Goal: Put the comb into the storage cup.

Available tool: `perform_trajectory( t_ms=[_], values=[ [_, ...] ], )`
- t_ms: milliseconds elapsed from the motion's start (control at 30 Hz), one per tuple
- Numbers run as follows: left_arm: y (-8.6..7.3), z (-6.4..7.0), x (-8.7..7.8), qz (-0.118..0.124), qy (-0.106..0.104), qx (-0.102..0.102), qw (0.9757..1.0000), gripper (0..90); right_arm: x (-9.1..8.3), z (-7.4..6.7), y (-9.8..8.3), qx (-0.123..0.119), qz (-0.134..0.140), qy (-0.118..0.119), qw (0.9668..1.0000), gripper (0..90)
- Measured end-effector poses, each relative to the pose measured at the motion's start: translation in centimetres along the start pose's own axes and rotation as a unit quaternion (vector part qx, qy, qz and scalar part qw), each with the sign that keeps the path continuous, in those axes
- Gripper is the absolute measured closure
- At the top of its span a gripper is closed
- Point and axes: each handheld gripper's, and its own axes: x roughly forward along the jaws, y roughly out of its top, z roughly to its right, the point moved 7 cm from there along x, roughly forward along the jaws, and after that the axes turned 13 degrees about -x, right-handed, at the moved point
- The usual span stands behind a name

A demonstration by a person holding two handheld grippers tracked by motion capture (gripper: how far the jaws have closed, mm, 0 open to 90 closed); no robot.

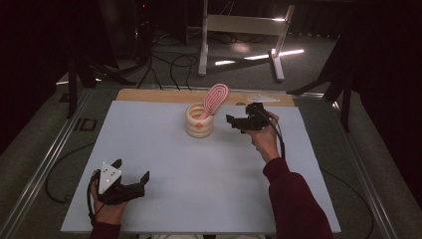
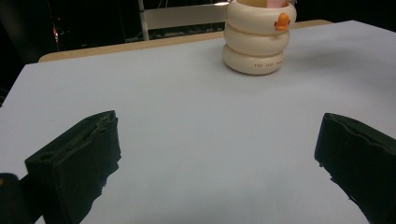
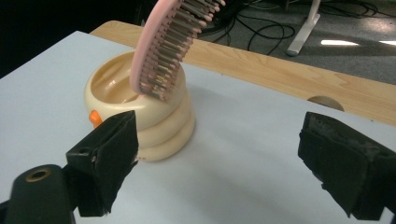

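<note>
High view: the right gripper (image 1: 238, 121) was held above the far part of the pale sheet (image 1: 209, 169), just to the right of a cream ringed holder (image 1: 199, 121), with its jaws spread wide and nothing between them. A pink hairbrush (image 1: 215, 100) was stood in the holder, its handle down inside and its head leaned up and back toward the wooden strip (image 1: 149, 94) at the far edge.

Right gripper view: the holder (image 3: 154, 116) was seen close ahead and toward the left jaw, apart from both jaws, with the hairbrush (image 3: 173, 42) tilted over its rim, bristles turned toward the gripper. An orange mark (image 3: 95, 117) was seen on the holder's side, just beyond the left jaw.

The left gripper (image 1: 130, 178) was held low over the near left corner of the sheet, well apart from the holder, its jaws likewise spread wide and empty. From the left gripper view the holder (image 2: 258, 39) was seen far ahead and somewhat to the right, upright on the sheet, with bare sheet lying between the jaws.
</note>
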Motion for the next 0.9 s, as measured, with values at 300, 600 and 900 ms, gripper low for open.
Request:
perform_trajectory(
  t_ms=[300, 600, 900],
  values=[
    [-0.1, 0.1, 0.1, -0.004, -0.003, 0.001, 1.0000, 0.8, -1.3, -0.2, -1.3, -0.013, -0.005, -0.008, 0.9999, 12.3],
    [-0.1, 0.1, 0.2, -0.006, -0.004, 0.001, 1.0000, 0.7, -2.4, -0.8, -3.1, -0.029, -0.010, -0.009, 0.9995, 12.2],
    [0.0, -0.2, 0.2, -0.010, -0.007, -0.003, 0.9999, 0.4, -4.0, -1.0, -4.9, -0.029, -0.006, -0.008, 0.9995, 11.5]
  ],
)
